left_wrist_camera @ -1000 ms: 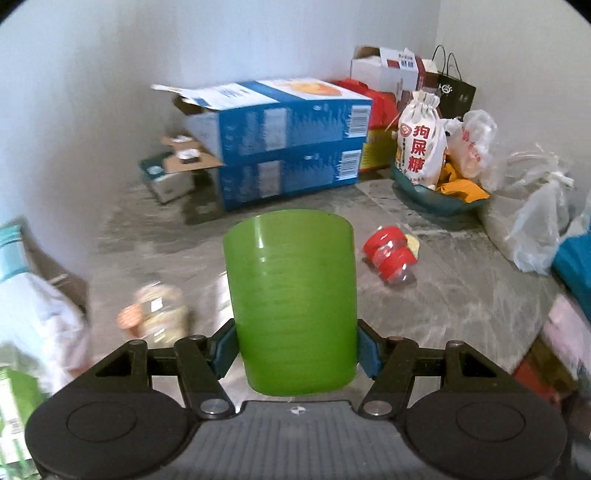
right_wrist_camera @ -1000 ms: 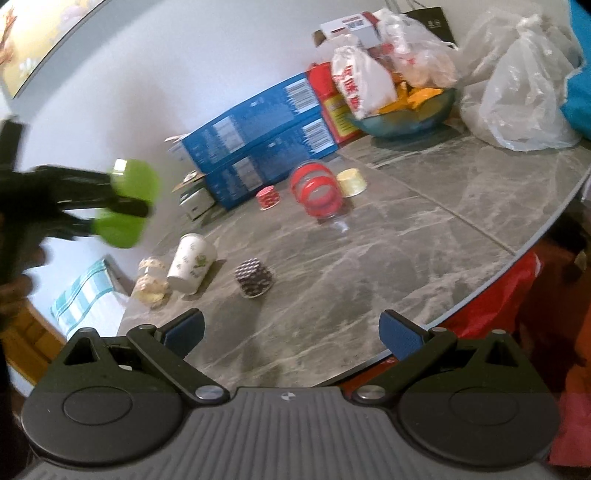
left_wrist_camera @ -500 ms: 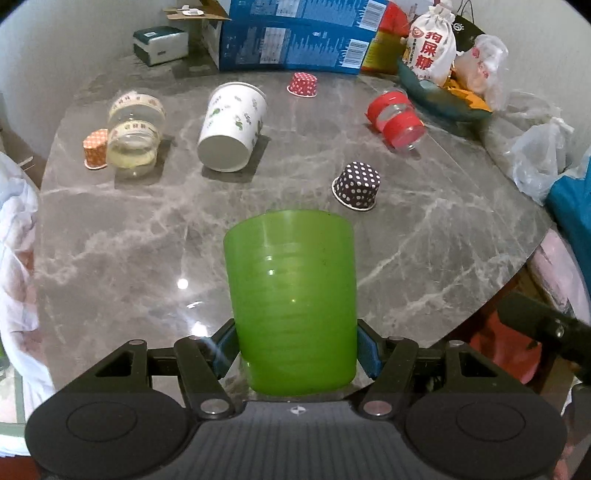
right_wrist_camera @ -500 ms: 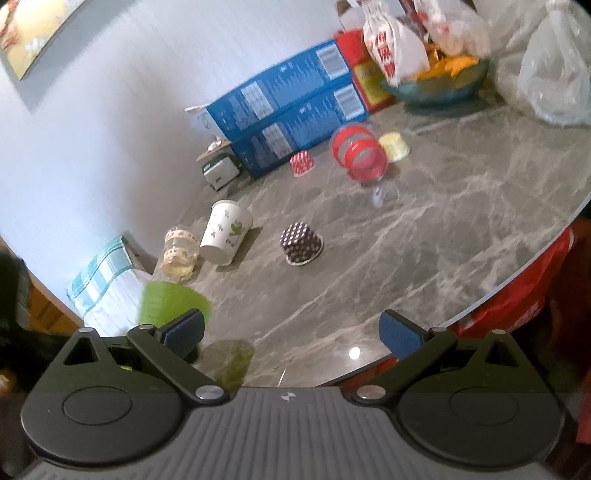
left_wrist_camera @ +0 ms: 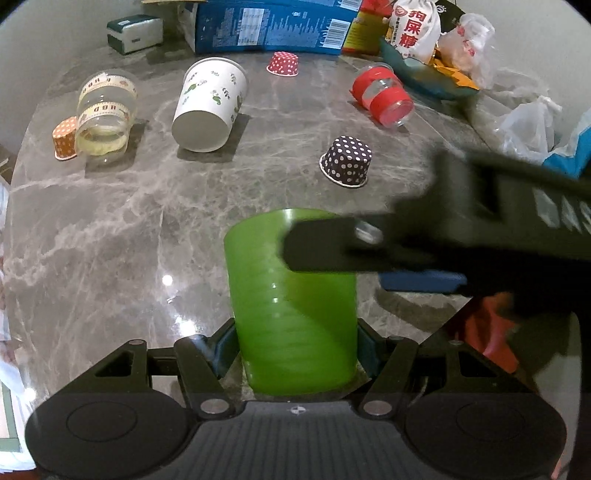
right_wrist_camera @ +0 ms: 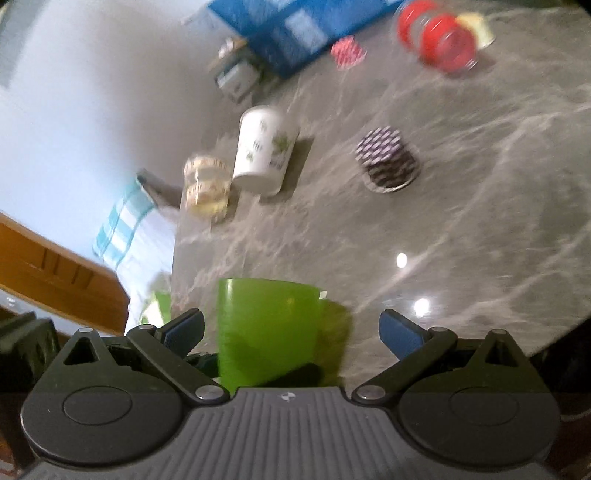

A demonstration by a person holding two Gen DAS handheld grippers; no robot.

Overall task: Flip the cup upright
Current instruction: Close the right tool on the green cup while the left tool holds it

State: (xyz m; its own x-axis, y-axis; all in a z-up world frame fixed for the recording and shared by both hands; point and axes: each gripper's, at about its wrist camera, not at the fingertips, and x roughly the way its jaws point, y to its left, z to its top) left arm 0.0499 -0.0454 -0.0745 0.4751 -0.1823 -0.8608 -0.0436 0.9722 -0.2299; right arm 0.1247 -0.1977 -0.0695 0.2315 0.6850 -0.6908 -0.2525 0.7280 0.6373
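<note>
A green plastic cup (left_wrist_camera: 291, 306) is gripped between the fingers of my left gripper (left_wrist_camera: 295, 347), which is shut on its lower part, just above the marble table (left_wrist_camera: 129, 240). The cup stands between the open jaws of my right gripper (right_wrist_camera: 291, 332), also showing in the right wrist view (right_wrist_camera: 266, 328). The right gripper reaches in from the right in the left wrist view (left_wrist_camera: 373, 258), its black finger crossing the cup's upper right side. I cannot tell whether it touches the cup.
On the table lie a white paper cup (left_wrist_camera: 210, 107), a clear jar (left_wrist_camera: 105, 114), a red-banded jar (left_wrist_camera: 384, 98), a black dotted paper cup (left_wrist_camera: 347, 160) and a red dotted one (left_wrist_camera: 282, 63). Blue boxes (left_wrist_camera: 273, 26), a bowl and bags stand behind.
My left gripper has lowered the green cup from high up toward the table. My right gripper has swung in from the right and now has its open jaws around the cup.
</note>
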